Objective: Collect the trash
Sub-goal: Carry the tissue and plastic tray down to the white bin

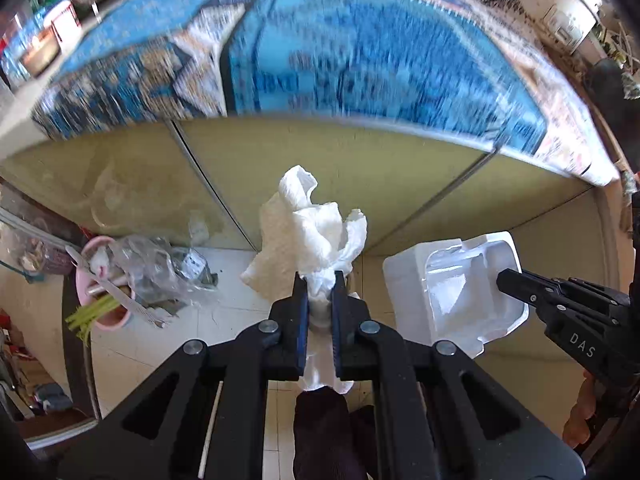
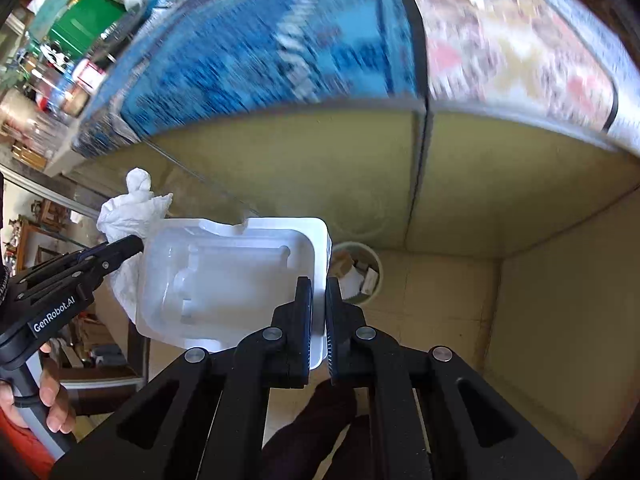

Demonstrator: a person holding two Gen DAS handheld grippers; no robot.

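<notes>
Bare floor [image 2: 440, 292] beside the bin [image 2: 376, 264]; cabinet front [image 2: 500, 184] just behind.

A pale tiled floor [image 1: 240, 312] carries a pink bin [image 1: 102, 316] stuffed with crinkled plastic and green stalks, and a round grey-green bin [image 2: 374, 264] (cardboard scraps inside, I think). Behind them stands a blue-patterned covered bed [image 1: 360, 60], probably.

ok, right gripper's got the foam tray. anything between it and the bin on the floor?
Nothing visible. The right gripper is shut on the foam tray's rim, and the round bin sits on the floor just past that rim, mouth open and part full. The left gripper, holding a crumpled tissue, is off to the side.
</notes>
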